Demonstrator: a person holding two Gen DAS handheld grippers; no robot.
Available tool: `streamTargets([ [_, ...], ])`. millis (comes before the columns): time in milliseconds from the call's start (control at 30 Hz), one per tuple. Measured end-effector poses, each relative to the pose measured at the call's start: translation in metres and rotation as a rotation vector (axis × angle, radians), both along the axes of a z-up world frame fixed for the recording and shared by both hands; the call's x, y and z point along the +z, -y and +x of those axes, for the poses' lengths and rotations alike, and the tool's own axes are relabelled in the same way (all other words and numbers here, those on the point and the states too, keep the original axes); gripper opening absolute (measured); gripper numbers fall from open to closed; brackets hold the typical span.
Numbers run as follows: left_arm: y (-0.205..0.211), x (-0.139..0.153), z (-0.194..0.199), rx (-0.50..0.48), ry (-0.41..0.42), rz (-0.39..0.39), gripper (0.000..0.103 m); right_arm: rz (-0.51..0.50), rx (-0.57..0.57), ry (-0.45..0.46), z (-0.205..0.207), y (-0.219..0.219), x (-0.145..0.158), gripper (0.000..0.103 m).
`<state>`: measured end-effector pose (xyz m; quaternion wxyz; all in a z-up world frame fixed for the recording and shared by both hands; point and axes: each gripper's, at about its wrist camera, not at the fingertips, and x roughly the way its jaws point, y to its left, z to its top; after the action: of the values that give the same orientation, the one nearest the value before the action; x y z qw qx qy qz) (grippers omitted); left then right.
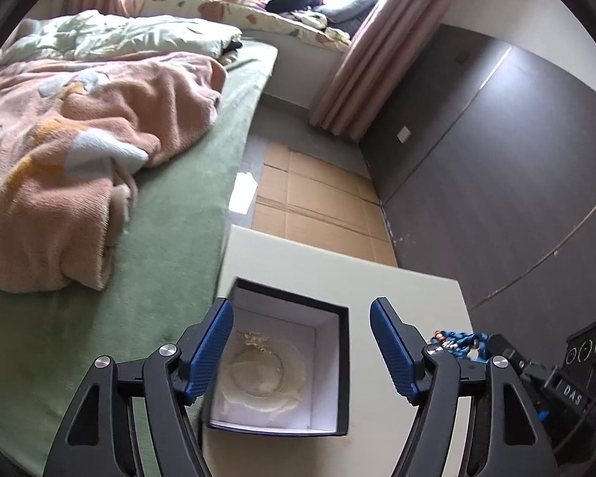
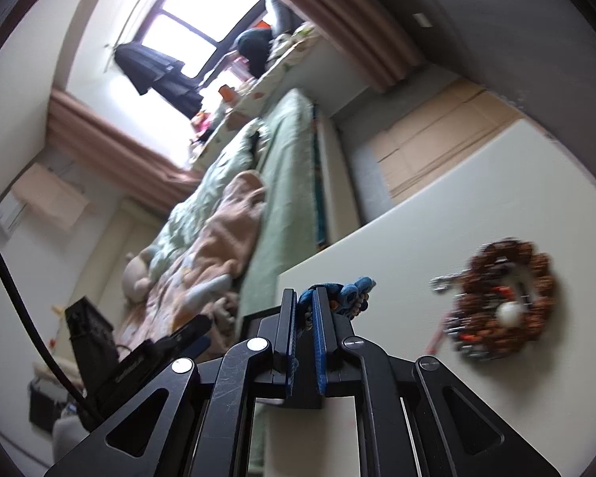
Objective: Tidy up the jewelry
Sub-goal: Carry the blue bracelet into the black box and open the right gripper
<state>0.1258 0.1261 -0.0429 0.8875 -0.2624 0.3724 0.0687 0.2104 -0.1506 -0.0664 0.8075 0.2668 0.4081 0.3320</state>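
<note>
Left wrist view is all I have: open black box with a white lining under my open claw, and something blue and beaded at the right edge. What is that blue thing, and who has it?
Observer: It is a blue beaded bracelet, pinched in the shut right claw.
Operator: Any other jewelry out there that I can't see?
Observer: Yes, a brown beaded bracelet with a white bead lies on the white table, to the right of the right claw in its view.
Operator: Is the right claw touching that brown one?
Observer: No, bare tabletop separates them.
</note>
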Motion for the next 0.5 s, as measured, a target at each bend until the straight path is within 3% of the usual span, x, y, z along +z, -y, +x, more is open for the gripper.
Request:
streamTargets([
  [467, -0.028, 0.010, -0.013, 0.057, 0.023, -0.016, 0.073, -0.016, 0.215, 0.045, -0.017, -0.092, -0.001, 0.010],
  [500, -0.030, 0.011, -0.013, 0.062, 0.024, -0.016, 0.073, -0.039, 0.218, 0.039, -0.017, -0.097, -0.003, 0.017],
])
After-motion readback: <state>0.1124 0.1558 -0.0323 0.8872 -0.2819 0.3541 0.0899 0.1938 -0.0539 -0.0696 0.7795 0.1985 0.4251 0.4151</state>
